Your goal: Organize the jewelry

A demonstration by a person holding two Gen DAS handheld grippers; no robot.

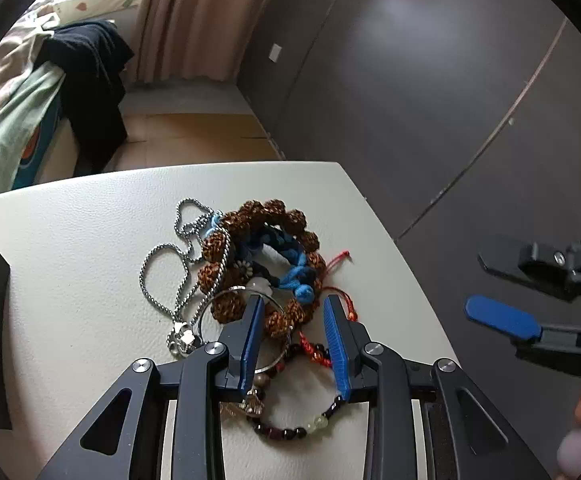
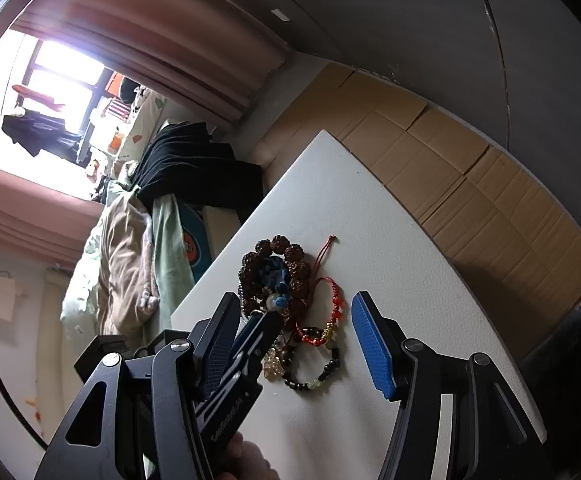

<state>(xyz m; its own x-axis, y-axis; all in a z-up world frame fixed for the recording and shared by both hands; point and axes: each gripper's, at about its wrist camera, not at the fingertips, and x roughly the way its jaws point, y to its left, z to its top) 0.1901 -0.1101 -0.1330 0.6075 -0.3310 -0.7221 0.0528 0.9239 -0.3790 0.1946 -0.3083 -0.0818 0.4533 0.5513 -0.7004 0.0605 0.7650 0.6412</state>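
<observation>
The left tongs (image 1: pixel 294 312) are open a little way over the pile of jewelry (image 1: pixel 250 280), with their blue tips on each side of the brown bead bracelet (image 1: pixel 266 240). They hold nothing. The right tongs (image 2: pixel 296 324) are wide open and hold nothing, off past the right edge of the desk (image 1: pixel 70 260). The pile sits near the middle of the white desk. A silver chain (image 1: pixel 170 276) trails to the left, and a red string (image 1: pixel 338 258) points right. There is bare desk on the left. A bed (image 1: pixel 18 120) stands past the far edge.
</observation>
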